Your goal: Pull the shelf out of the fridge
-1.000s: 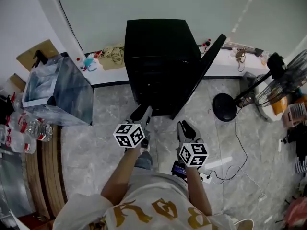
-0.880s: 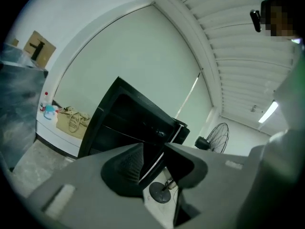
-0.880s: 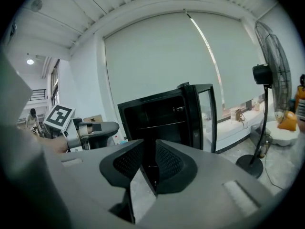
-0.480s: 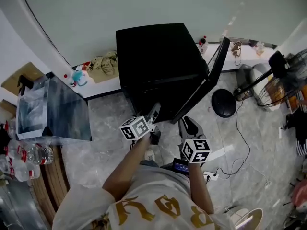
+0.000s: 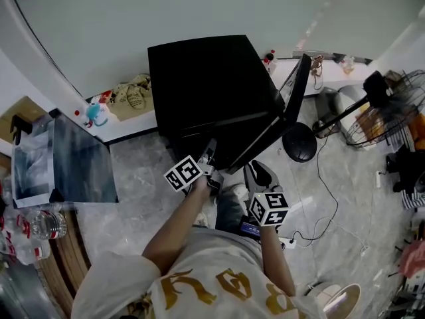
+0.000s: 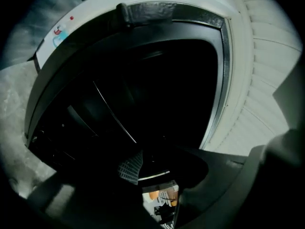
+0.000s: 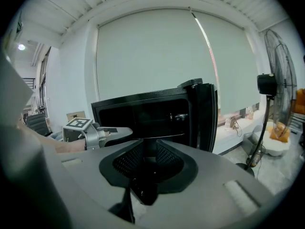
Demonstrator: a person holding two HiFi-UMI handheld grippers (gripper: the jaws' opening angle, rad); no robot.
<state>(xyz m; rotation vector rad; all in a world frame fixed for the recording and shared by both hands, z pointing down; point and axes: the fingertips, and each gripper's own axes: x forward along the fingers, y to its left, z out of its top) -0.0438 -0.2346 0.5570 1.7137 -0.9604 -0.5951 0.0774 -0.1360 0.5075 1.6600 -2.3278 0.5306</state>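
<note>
Black fridge [image 5: 206, 78]; grey marbled floor [image 5: 136, 178].

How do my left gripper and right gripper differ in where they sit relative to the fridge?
The left gripper reaches the fridge's open front, while the right gripper hangs back over the floor, clear of it. The left gripper's camera is filled by the dark interior; the right gripper's takes in the whole fridge and its open door. Both point toward the fridge.

Grey marbled floor [image 5: 139, 175]; pale roller blind [image 7: 152, 56]; low white ledge [image 5: 131, 126]; standing fan [image 7: 270, 84] at right.
</note>
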